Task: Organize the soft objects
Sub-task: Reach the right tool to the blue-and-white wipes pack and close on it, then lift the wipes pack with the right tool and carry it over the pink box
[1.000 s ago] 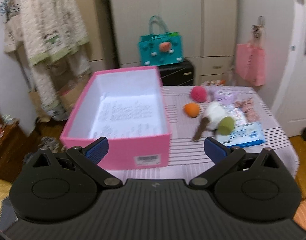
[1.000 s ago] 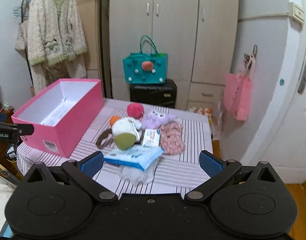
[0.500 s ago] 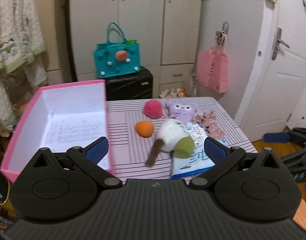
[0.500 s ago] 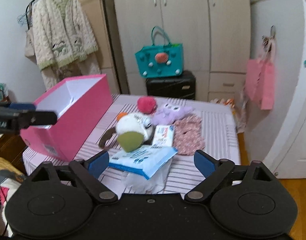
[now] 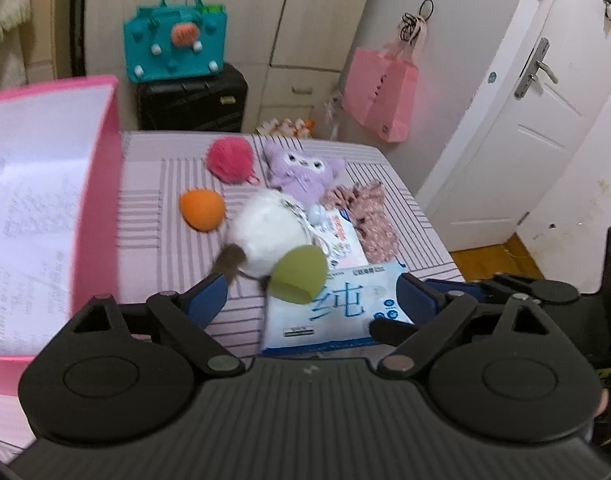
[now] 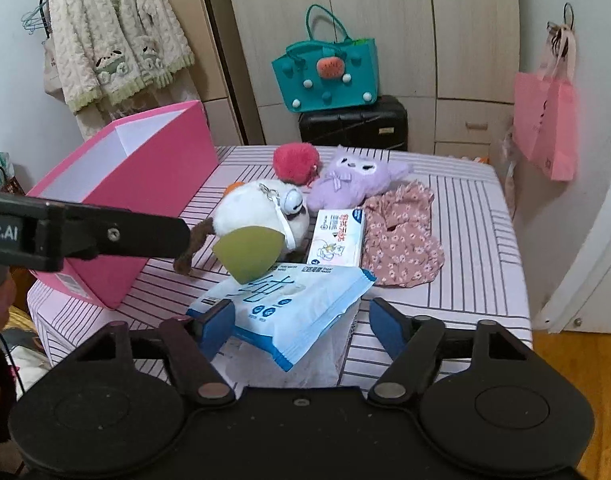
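Both grippers have closed in on the pile beside the open pink cardboard box (image 6: 121,200). Left gripper (image 5: 309,300) and right gripper (image 6: 301,324) gape wide, empty, over the blue-and-white wet-wipes pack (image 6: 293,300); white plush toy (image 6: 257,208) lies right of the box.

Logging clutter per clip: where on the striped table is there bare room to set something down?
Bare cloth lies between the pink box and the white plush, and along the table's right edge beside the floral cloth. The box floor looks bare. The middle is crowded: purple owl, tissue pack and wipes pack touch or overlap.
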A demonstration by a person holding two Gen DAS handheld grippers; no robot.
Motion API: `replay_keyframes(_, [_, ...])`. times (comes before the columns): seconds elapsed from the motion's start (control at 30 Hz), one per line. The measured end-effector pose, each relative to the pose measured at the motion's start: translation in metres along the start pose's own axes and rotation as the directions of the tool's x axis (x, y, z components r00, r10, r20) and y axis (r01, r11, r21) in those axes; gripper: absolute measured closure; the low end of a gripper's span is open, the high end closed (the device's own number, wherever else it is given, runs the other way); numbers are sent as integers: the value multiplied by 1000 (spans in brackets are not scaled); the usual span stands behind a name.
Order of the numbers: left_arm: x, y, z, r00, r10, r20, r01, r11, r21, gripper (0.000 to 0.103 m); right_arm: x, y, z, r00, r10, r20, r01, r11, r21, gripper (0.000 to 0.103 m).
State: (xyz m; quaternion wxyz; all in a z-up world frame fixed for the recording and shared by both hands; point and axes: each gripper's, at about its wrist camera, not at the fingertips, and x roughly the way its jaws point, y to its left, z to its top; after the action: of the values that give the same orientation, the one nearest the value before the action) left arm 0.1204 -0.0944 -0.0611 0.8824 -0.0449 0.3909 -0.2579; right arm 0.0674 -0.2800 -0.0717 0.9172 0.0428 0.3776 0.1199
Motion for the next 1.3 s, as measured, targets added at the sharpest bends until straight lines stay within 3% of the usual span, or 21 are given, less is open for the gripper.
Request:
replay_keyframes(0.2, [23,4,-3,998,-29,-51,27,999,-40,17,9,-13,-1,999,47,-25,-47,999,19,58])
replay_keyframes(0.37, [37,13,-12,995,-57,-86,47,992,-116,19,9,-20,1,997,72,-39,-71,997,15,59])
replay_keyframes(0.57, [49,22,-22,995,-28,-99,9,982,-187,19,12,-27,-1,995,92,-50,-91,995,29,59])
replay_keyframes(0.73, [63,29,-28,986,-83,-144,44,965,-257,19,14,-36,-1,991,121,-56,-117,991,64,60])
replay_keyframes(0.8, [64,27,-30,986,-97,-136,59,964,-258,24,15,-38,-2,990,128,-60,-124,990,72,61])
replay_keyframes(0.87, [64,26,-31,982,-135,-131,96,957,-273,39,16,-40,-2,989,134,-64,-129,989,78,62])
replay_keyframes(1.03, [55,17,-30,986,-116,-121,85,968,-236,44,17,-39,2,987,139,-77,-133,987,86,64])
replay_keyframes(1.3, [45,23,-25,977,-156,-144,116,959,-257,44,7,-27,13,987,128,-94,-123,991,54,64])
